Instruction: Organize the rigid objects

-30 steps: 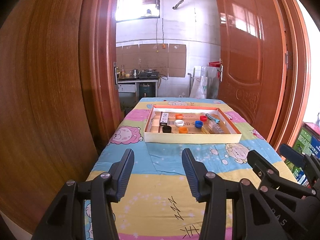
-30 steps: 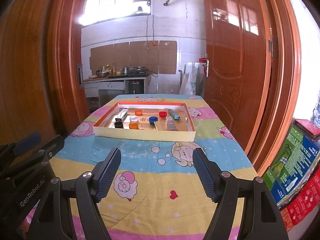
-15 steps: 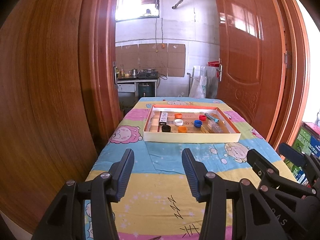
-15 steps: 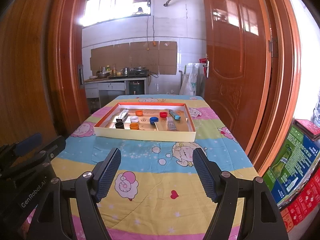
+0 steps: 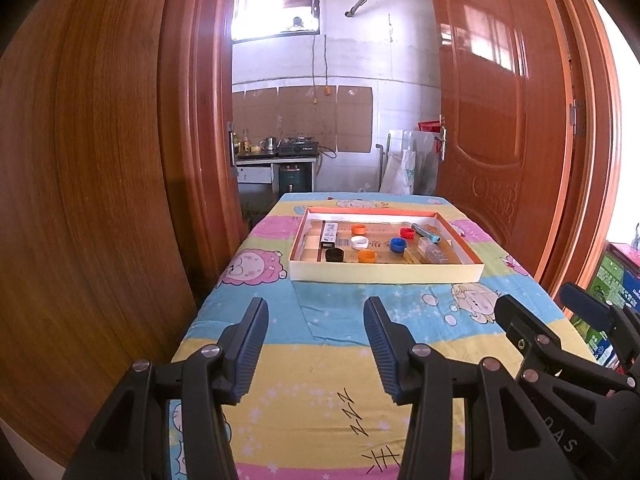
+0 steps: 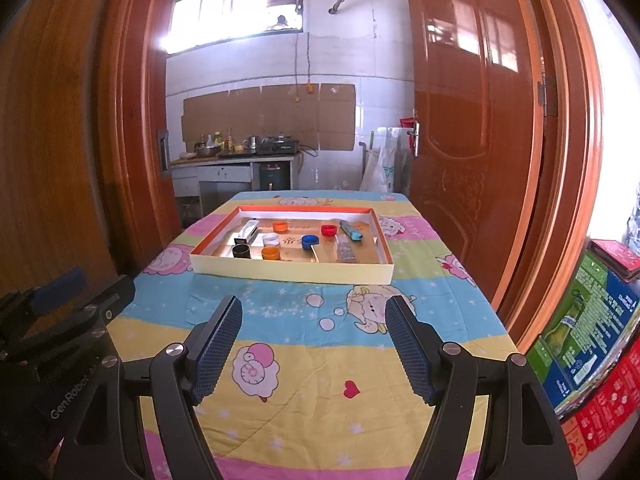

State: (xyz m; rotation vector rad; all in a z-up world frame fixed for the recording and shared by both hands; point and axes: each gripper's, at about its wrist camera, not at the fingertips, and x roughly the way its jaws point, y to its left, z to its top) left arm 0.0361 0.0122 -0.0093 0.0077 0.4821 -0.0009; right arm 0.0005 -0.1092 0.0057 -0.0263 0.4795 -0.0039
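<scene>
1. The bottle caps lie loose on the floor of the tray [image 5: 384, 272]: black cap [image 5: 334, 255] and orange cap [image 5: 367, 256] by the near wall, white cap [image 5: 359, 242] behind them, blue cap [image 5: 398, 244] and red cap [image 5: 407, 233] further right.
2. They look light, hard and smooth, so they may skid; pinching across the rim from above seems safest.
3. A small carton [image 5: 329, 234] lies at the tray's left, a tube [image 5: 425, 233] at its right.
4. The left gripper [image 5: 316, 340] and right gripper [image 6: 314, 338] hang short of the tray over the tablecloth [image 6: 304, 344], both spread wide and empty.
</scene>
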